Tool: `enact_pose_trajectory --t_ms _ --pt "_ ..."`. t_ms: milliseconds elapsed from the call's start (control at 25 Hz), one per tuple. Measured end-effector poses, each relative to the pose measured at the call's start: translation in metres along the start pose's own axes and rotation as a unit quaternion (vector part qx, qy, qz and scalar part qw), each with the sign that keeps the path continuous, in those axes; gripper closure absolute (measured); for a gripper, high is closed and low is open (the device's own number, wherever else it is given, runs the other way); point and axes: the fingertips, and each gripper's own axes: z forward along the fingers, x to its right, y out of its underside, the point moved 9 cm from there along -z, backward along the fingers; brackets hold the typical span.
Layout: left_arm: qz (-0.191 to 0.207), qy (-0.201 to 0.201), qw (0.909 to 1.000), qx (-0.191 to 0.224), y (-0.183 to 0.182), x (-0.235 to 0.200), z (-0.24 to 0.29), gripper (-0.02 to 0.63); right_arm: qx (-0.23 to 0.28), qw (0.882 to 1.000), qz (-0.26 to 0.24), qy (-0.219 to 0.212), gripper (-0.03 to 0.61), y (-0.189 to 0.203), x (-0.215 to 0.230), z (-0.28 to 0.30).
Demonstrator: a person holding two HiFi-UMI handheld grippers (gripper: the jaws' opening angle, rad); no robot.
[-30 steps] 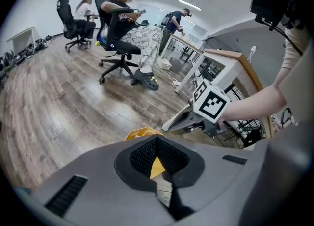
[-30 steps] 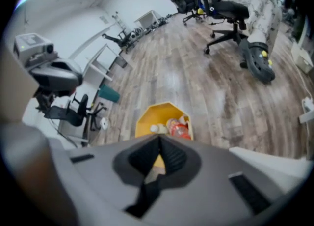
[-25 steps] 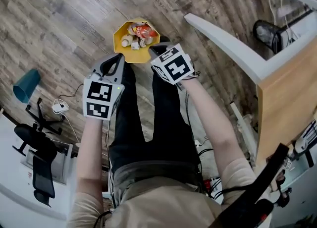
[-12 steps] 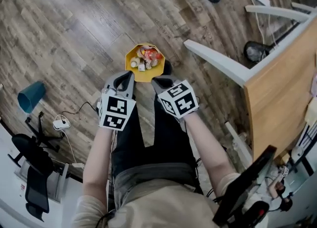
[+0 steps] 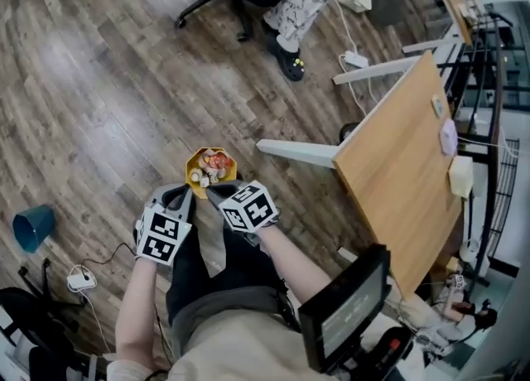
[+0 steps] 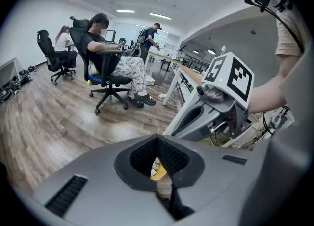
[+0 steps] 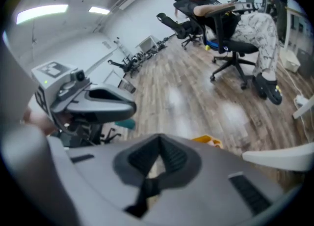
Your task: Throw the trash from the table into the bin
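- Just beside the yellow bin, the left gripper and right gripper hover with jaws closed and empty.
- Trash fills the bin.
- The wooden table stands near the bin.

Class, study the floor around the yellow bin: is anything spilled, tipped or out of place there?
Nothing stands out. The yellow bin stands upright on the wooden floor, its trash all inside, and no litter shows on the boards around it.

Beige tee, blk trousers; grey L gripper, R gripper.
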Motion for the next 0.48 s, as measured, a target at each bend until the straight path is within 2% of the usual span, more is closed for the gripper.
enact_pose_trajectory --t_ms 80,200,320,480 --pt "-0.003 0.004 1.0000 -0.008 0.008 0.001 -0.018 0.594 -0.003 1.000 -0.017 0.001 0.574 -0.002 -0.021 0.003" --pt "0.013 0.001 0.9999 -0.003 -0.007 0.005 -0.025 0.594 0.008 0.998 -0.064 0.025 0.574 -0.018 -0.032 -0.020" --pt "0.026 -0.006 0.9996 -0.001 -0.016 0.005 -0.031 0.594 0.036 0.998 -0.049 0.026 0.574 -0.028 -0.037 -0.039" --pt "0.042 0.013 0.9990 0.003 -0.035 0.013 -0.028 0.594 0.066 0.997 -0.018 0.039 0.574 -0.031 -0.033 -0.073"
